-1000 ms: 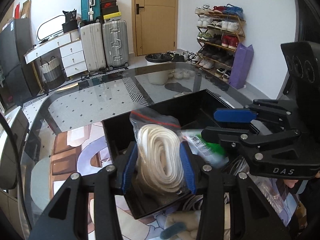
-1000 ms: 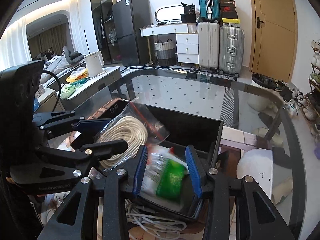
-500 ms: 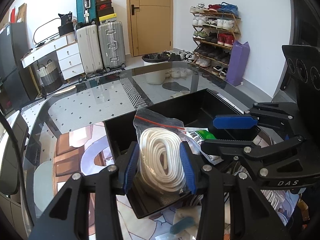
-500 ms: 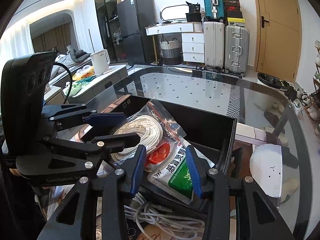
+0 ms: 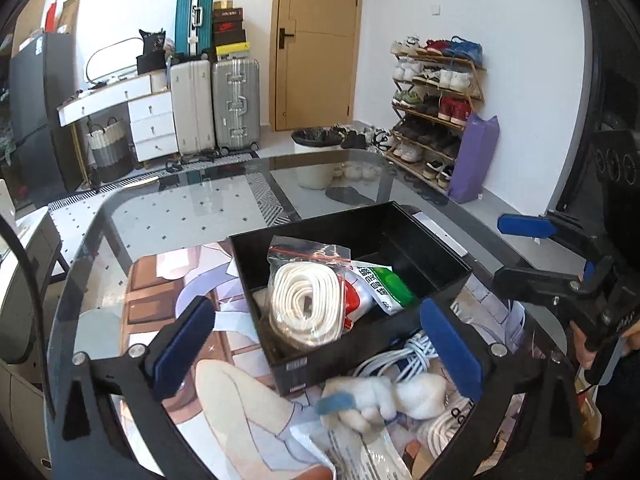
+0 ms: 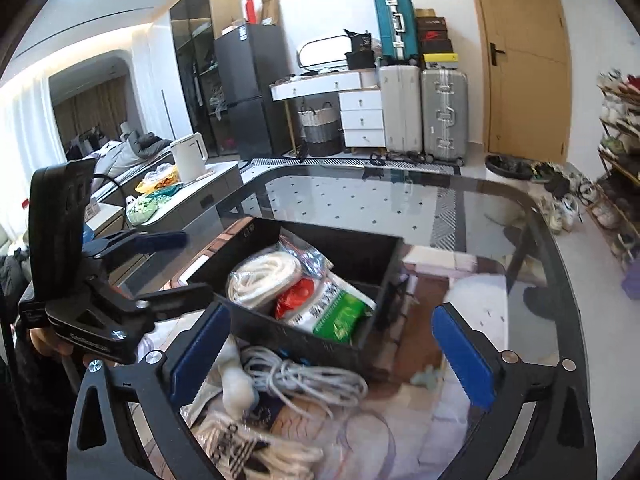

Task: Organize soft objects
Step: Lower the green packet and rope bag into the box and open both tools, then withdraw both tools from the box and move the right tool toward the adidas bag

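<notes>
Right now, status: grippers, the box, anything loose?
Left gripper and right gripper just opened, nothing between jaws. Rope bag and green packet lie in box. Cable outside.

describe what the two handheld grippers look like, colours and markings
Both are matte black, angular frames with silver screw heads and two long fingers faced with blue pads. The left gripper has smooth blue pads; the right gripper shows a serrated blue pad. White lettering marks each body, too blurred to read.
</notes>
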